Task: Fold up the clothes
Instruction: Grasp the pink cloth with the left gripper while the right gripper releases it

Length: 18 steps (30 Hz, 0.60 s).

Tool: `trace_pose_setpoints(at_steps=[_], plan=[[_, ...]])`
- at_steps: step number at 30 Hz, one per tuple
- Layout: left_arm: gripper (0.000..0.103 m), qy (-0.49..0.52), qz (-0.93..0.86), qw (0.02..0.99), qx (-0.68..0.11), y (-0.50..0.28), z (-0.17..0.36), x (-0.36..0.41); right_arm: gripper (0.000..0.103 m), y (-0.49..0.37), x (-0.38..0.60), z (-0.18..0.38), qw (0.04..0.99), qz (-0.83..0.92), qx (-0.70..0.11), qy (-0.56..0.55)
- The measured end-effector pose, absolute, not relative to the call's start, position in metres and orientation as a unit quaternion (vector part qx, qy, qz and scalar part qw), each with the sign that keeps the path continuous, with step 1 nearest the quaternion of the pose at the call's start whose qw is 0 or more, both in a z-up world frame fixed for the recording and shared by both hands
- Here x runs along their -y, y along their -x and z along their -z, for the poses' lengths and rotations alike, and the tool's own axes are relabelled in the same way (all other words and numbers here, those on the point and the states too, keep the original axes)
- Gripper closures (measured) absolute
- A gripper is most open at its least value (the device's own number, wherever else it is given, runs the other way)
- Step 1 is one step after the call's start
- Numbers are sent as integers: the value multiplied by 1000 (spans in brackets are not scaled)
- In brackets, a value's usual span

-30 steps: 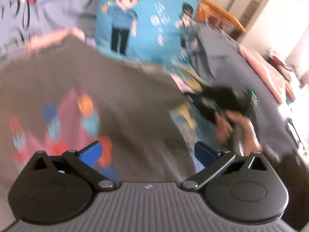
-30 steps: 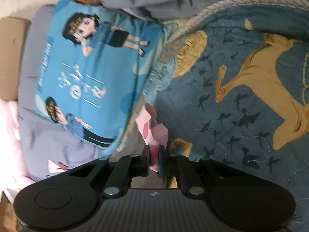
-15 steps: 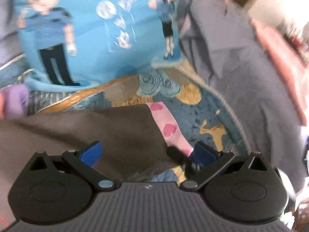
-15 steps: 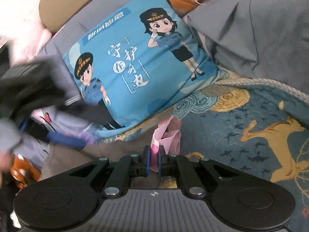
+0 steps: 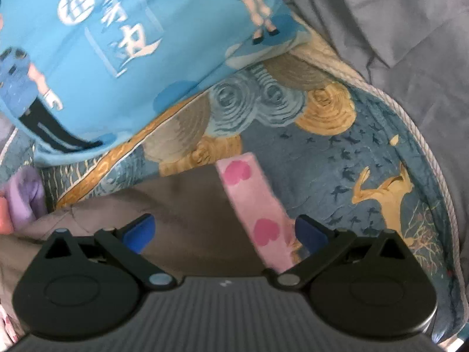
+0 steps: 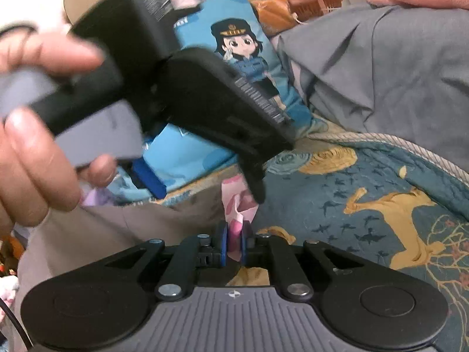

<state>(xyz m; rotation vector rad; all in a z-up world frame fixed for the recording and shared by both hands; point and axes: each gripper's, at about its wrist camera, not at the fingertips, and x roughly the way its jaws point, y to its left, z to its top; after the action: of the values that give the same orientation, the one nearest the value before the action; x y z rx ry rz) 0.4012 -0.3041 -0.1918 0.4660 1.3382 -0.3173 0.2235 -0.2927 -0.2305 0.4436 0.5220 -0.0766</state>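
Note:
A grey-brown garment (image 5: 181, 220) with a pink heart-printed cuff (image 5: 258, 208) lies on a blue patterned bedspread (image 5: 337, 158). My left gripper (image 5: 224, 230) is open, its blue pads on either side of the garment edge and the pink cuff. My right gripper (image 6: 234, 242) is shut on the pink cuff (image 6: 236, 205), with the grey-brown garment (image 6: 123, 228) spread to its left. In the right wrist view the left gripper (image 6: 205, 182) hovers just above the cuff, held by a hand (image 6: 35, 152).
A blue cushion with cartoon police figures (image 5: 96, 44) lies just beyond the garment. Grey bedding (image 5: 395, 29) rises at the right. A purple cloth (image 5: 23, 196) sits at the left edge. A gold deer pattern (image 6: 390, 214) marks the bedspread at the right.
The left gripper swung from above the garment's printed front over to the pink cuff corner and came close above the right gripper. The right gripper turned upright, still holding the cuff.

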Motion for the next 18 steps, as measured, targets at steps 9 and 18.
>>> trace_pose_setpoints(at_steps=[9, 18], plan=[[0, -339, 109, 739, -572, -383, 207, 354, 94, -225, 291, 228, 943, 30, -263, -204], [3, -361, 77, 732, -572, -394, 225, 339, 94, -222, 294, 226, 940, 16, -262, -217]])
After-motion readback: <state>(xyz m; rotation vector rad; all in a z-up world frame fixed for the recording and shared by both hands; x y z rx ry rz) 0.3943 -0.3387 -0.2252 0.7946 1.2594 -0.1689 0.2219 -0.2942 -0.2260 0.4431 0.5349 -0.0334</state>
